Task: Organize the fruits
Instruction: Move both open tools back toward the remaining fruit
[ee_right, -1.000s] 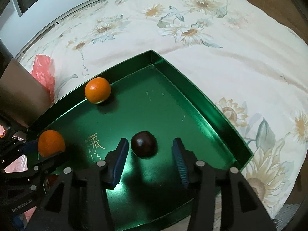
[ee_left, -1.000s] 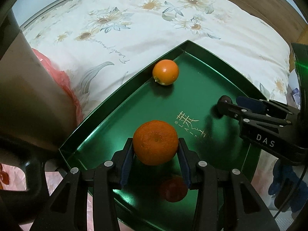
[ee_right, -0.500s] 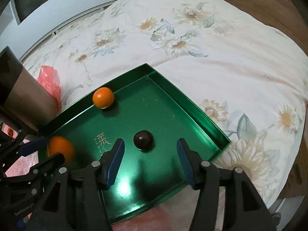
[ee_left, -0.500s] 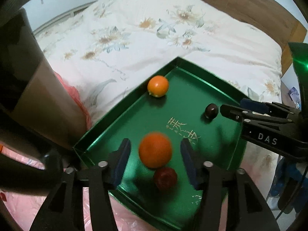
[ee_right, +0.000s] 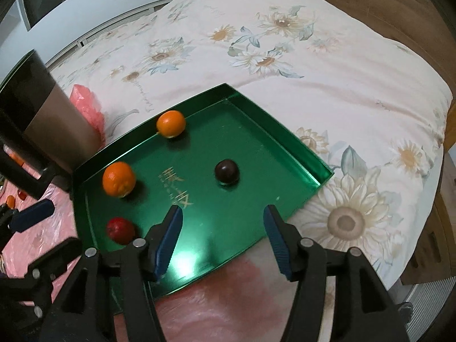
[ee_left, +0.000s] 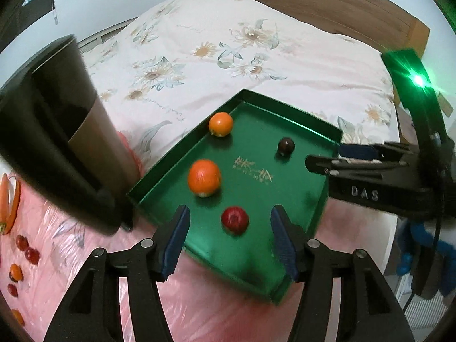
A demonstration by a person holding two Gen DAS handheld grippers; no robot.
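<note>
Left wrist view: left claw (ee_left: 229,238) has just been opening and now stands apart with nothing between the pads; it hangs over the near edge of the green tray (ee_left: 287,112), which sits on the bed (ee_left: 228,45). On the tray: big orange (ee_left: 204,177) near the left wall, small orange (ee_left: 220,124) against that wall up by the far corner, red fruit (ee_left: 234,219) by the near edge, dark plum (ee_left: 286,147) toward the right wall. Right claw (ee_left: 322,158) comes in over the right rim. More fruit (ee_left: 20,259) lies loose on the pink plastic sheet (ee_left: 199,307) at far left, past the dark bin (ee_left: 57,131). Right wrist view: right claw (ee_right: 222,240) has also just been opening, wide apart and empty, above the near part of the tray (ee_right: 285,134); plum (ee_right: 227,171) lies clear ahead of it. Big orange (ee_right: 118,179) looks a bit blurred, so it may not be settled. My read: both drops are done, step in hand is backing off for the next pick. Do it well by lifting straight clear of the rim before swinging out, don't clip the red fruit (ee_right: 120,230) or jolt the tray on the soft bed, round fruit will roll. Send the left claw (ee_right: 31,216) for the loose fruit, going around the bin.
</note>
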